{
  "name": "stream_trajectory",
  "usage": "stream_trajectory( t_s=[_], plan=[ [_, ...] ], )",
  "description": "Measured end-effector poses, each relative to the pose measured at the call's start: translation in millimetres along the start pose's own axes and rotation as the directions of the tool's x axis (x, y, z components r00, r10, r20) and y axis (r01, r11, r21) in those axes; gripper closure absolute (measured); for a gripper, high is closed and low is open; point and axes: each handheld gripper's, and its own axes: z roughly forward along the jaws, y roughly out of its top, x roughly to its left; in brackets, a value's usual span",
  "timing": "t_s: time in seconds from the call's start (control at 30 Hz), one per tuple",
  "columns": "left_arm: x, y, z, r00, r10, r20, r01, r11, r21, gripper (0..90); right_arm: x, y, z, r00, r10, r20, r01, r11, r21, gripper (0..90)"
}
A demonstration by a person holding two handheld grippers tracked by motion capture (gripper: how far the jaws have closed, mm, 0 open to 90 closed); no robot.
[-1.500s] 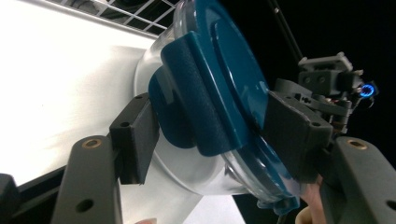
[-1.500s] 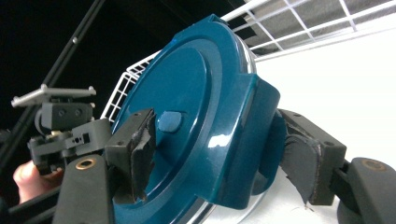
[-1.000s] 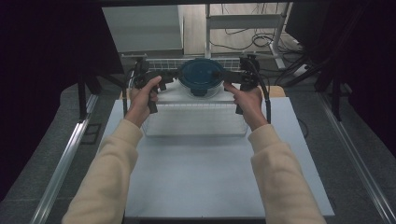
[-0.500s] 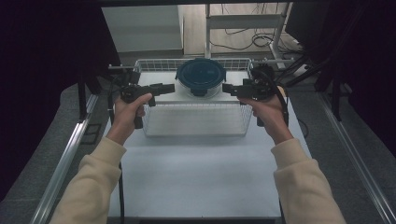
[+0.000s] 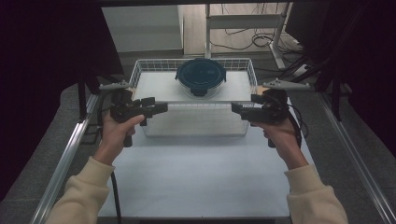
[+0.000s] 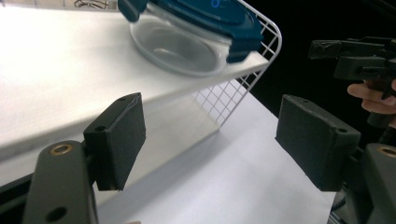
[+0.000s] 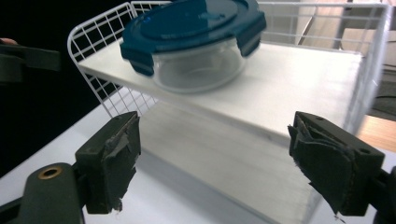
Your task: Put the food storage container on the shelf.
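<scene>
Left gripper point(image 5: 161, 108): held in the person's left hand point(image 5: 114, 133), jaws spread wide with nothing between them, pointing inward along the near rim of the wire basket point(image 5: 140, 70), at its left end. In the left gripper view its two black pads point(image 6: 119, 137) stood well apart, the basket's corner and the white desk point(image 6: 243, 186) showing between them.

Right gripper point(image 5: 233, 108): held in the right hand point(image 5: 280, 135), jaws likewise spread and empty, pointing inward along the same near rim at the basket's right end. Its pads point(image 7: 112, 161) looked frayed in the right gripper view.

Wire basket: white, rectangular, standing on the desk point(image 5: 196, 186) toward its far edge, between the two grippers. Whether either gripper touched the rim could not be told.

Round container point(image 5: 201, 77): clear glass bowl with a dark blue clip-on lid, closed, resting on the white shelf point(image 7: 299, 84) inside the basket, at the middle of the basket's far side.

Both cream sleeves point(image 5: 81, 196) entered from the near edge of the desk.
</scene>
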Motion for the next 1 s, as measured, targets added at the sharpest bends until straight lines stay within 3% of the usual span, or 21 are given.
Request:
stream_trajectory(
  t_s=[0.27,0.47,0.73,0.9,1.0],
  plan=[
    [-8.8,-31.2,-15.0,0.9990,0.042,-0.017,-0.042,0.9989,0.021,23.1,-0.3,-36.0,-17.4,0.9993,-0.032,0.017,0.032,0.9994,-0.008,17.4],
    [-15.2,-68.7,-17.5,0.9953,0.082,-0.053,-0.079,0.9957,0.049,22.9,4.8,-70.9,-30.6,0.9993,-0.034,0.016,0.034,0.9991,-0.026,17.4],
    [-10.0,-119.2,-16.6,0.9966,0.055,-0.061,-0.050,0.9949,0.088,22.8,9.2,-122.4,-41.4,0.9997,-0.022,-0.007,0.022,0.9998,-0.003,17.4],
    [-5.4,-145.8,-12.6,0.9965,0.041,-0.073,-0.032,0.9915,0.126,22.8,10.8,-156.8,-38.9,0.9994,-0.031,-0.012,0.032,0.9982,0.051,17.4],
    [-1.1,-163.1,-8.8,0.9954,0.033,-0.090,-0.018,0.9874,0.157,22.8,8.4,-181.7,-29.4,0.9993,-0.032,-0.020,0.034,0.9933,0.110,17.4]
  ],
)
